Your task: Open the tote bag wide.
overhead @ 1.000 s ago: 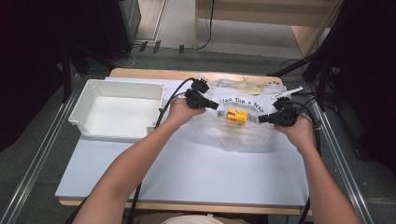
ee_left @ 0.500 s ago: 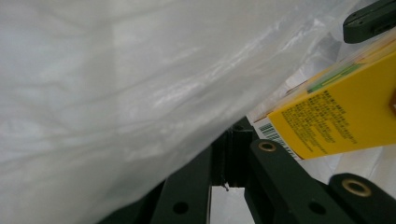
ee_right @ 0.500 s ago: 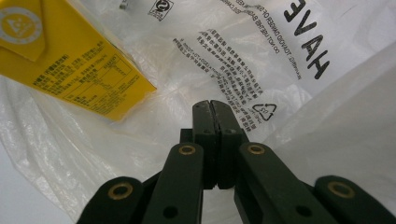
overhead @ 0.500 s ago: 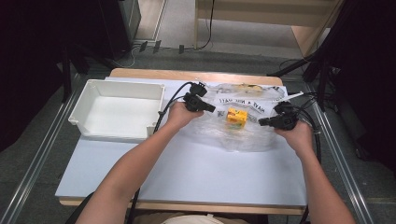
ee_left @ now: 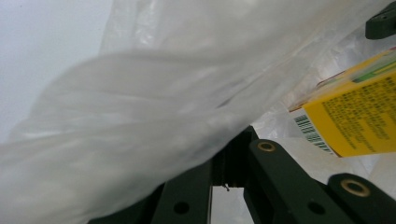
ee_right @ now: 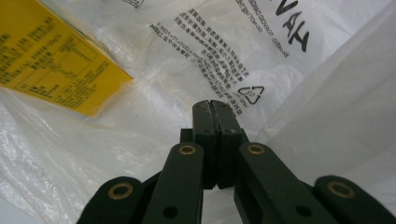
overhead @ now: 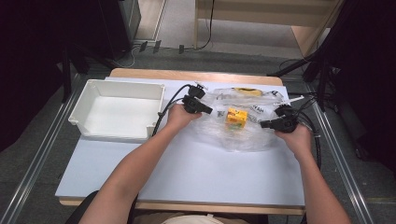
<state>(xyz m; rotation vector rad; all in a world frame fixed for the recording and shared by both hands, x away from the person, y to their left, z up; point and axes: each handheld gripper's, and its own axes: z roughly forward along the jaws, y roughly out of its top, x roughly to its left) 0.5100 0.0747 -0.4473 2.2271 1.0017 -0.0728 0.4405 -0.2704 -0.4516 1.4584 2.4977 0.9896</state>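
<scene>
I have both tools on the clear plastic bag, which lies crumpled on the pale blue table, just to the right of the white tray that I take as my landmark. The left gripper sits at the bag's near-tray edge, between the tray's right wall and the bag's middle; in the left gripper view its black jaws are drawn together with a bunched fold of the bag coming out from between them, so I read it as pinching the plastic there. The right gripper is at the bag's far edge, well apart from the tray, with the whole bag between them. In the right gripper view its jaws are pressed flat against each other, and the film with its black print and recycling mark spreads around their tips; I take it as clamped on a thin layer of the bag, though the sheet between the pads is too fine to make out. Inside the bag, about midway between my two tools and so a little farther from the tray than the left gripper, is a yellow carton. Its printed yellow side with a barcode shows through the plastic in the left gripper view and again in the right gripper view.
</scene>
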